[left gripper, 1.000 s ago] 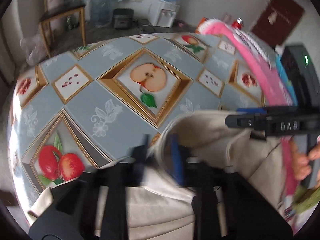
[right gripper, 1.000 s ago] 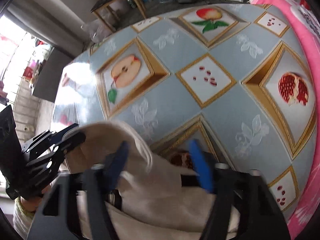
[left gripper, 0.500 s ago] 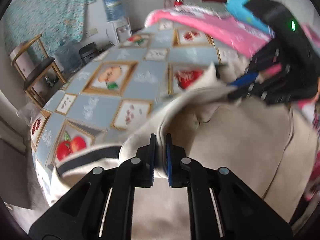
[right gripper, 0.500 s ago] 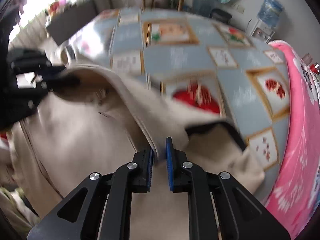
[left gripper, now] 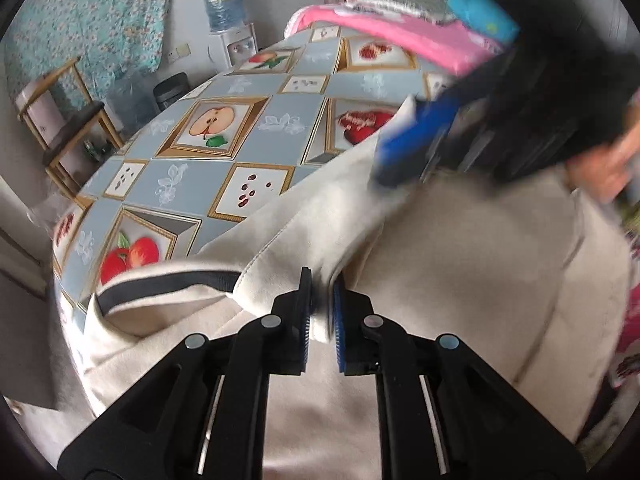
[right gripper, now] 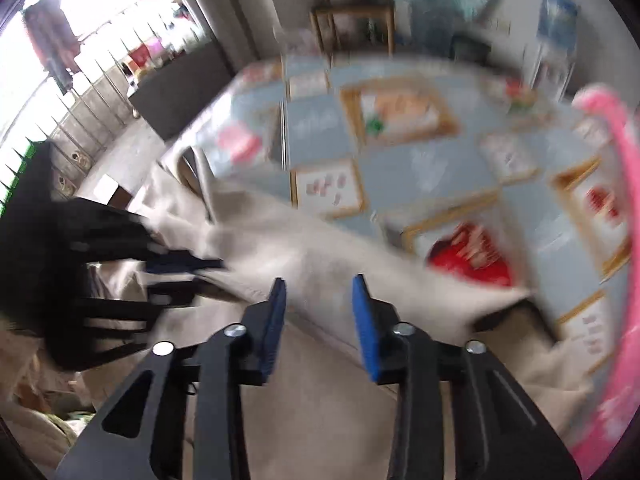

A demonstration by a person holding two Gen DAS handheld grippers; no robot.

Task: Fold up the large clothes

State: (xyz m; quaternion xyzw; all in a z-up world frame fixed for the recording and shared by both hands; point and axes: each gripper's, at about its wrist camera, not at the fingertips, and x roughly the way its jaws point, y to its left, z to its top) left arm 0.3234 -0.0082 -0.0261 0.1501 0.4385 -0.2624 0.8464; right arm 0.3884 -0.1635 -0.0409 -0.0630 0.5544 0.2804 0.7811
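A large cream garment (left gripper: 460,264) with a dark-striped cuff (left gripper: 172,284) lies over the near part of a fruit-print tablecloth (left gripper: 224,168). My left gripper (left gripper: 321,312) is shut on a folded edge of the garment. My right gripper (right gripper: 319,312) is open, its blue pads apart just above the garment (right gripper: 320,264), holding nothing. It shows blurred in the left wrist view (left gripper: 416,148) at the upper right. The left gripper shows in the right wrist view (right gripper: 176,268) at the left, on the cloth edge.
A pink blanket (left gripper: 404,36) and a blue item (left gripper: 480,16) are stacked at the table's far right. A wooden chair (left gripper: 68,120) and a water dispenser (left gripper: 232,20) stand beyond the table. A barred window (right gripper: 80,60) is at the left.
My right gripper has opened and let go of the garment edge, and it is moving fast. My left gripper stays shut on the garment, which now lies lower on the table.
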